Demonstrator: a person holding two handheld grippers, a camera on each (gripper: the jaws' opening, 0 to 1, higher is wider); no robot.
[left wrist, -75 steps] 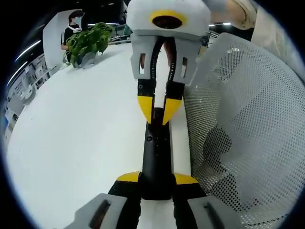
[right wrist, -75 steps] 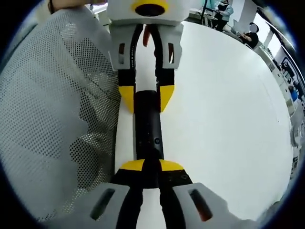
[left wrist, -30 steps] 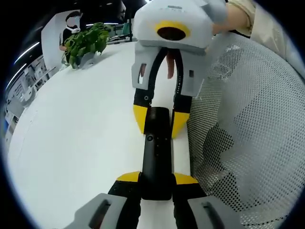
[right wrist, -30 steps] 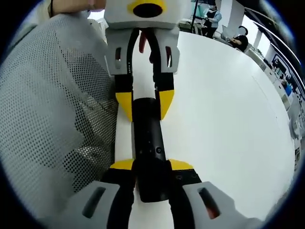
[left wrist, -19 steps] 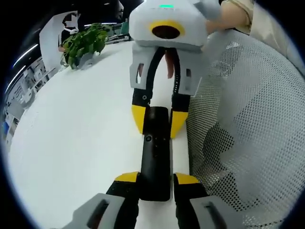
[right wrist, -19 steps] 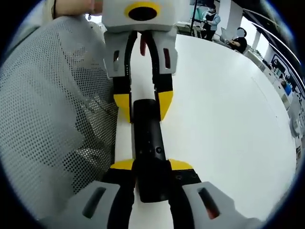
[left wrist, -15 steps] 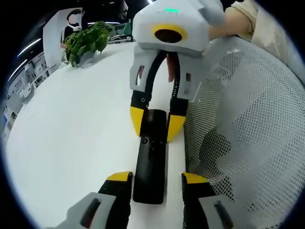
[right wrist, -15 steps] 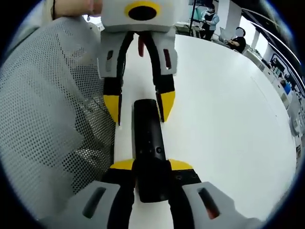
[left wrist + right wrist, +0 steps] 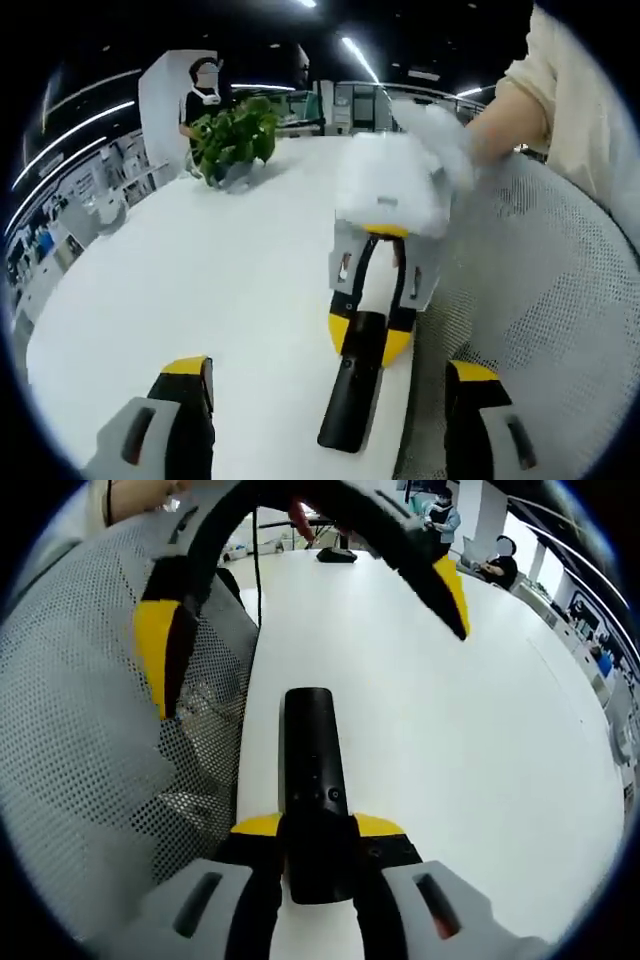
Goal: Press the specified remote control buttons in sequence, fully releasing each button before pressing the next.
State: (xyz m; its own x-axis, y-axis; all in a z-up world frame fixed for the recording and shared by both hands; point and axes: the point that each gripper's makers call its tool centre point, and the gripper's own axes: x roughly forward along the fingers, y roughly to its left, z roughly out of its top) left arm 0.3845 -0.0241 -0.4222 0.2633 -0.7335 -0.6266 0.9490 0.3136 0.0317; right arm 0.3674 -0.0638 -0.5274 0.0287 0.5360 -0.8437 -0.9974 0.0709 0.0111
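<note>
Your left gripper has let go and lifted, jaws now wide. Your right gripper stays clamped on the remote, so a press can likely begin.

Both grippers, left gripper and right gripper, have grey bodies (black arms) and yellow-tipped jaws.

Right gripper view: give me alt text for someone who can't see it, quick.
The right gripper is shut on the near end of a black remote lying on a white table. The left gripper hangs above the far end with its jaws spread wide, clear of the remote. A white mesh chair back stands along the table's edge.
</note>
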